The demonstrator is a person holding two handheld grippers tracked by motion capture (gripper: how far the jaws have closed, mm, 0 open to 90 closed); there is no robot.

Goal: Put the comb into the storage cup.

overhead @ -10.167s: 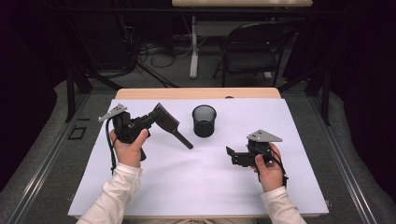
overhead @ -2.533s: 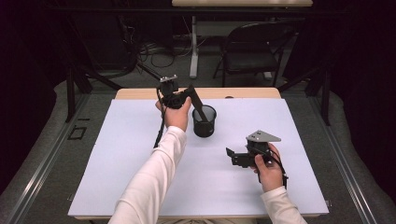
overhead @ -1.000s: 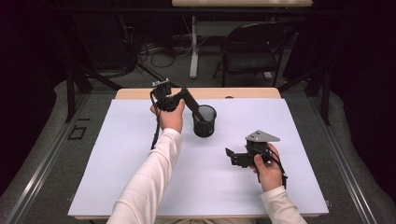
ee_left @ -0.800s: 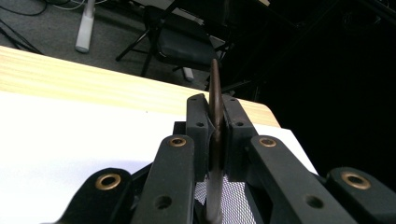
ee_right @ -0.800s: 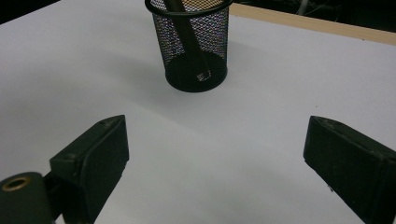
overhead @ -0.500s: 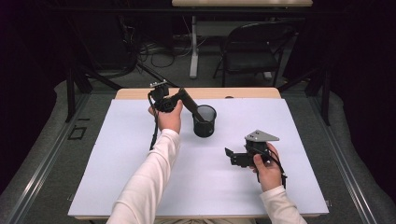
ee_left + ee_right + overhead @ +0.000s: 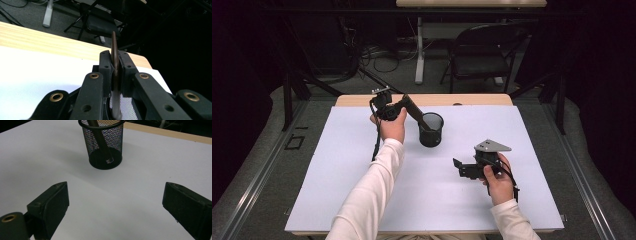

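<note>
A black wire-mesh cup [image 7: 431, 131] stands on the white sheet a little behind the table's middle. My left gripper [image 7: 401, 106] hangs above and to the left of it, shut on the flat blade of a dark utensil [image 7: 417, 114]. The utensil's handle slants down into the cup. In the left gripper view the pads [image 7: 106, 67] clamp the thin blade [image 7: 114, 45] edge-on, with the cup's mesh [image 7: 128, 110] below. My right gripper [image 7: 460, 167] rests low at the front right, open and holding nothing. The right gripper view [image 7: 116, 192] faces the cup [image 7: 105, 147], with the handle [image 7: 101, 140] leaning inside it.
The white sheet [image 7: 362, 200] covers most of the wooden table [image 7: 472, 100], whose far edge shows bare wood. A black chair [image 7: 484, 55] and a table leg stand on the floor beyond. The floor drops away dark on both sides.
The left hand has carried the utensil from the table's left side to the cup and set its handle in. Over the last second it has hardly moved. The right hand stays put.
</note>
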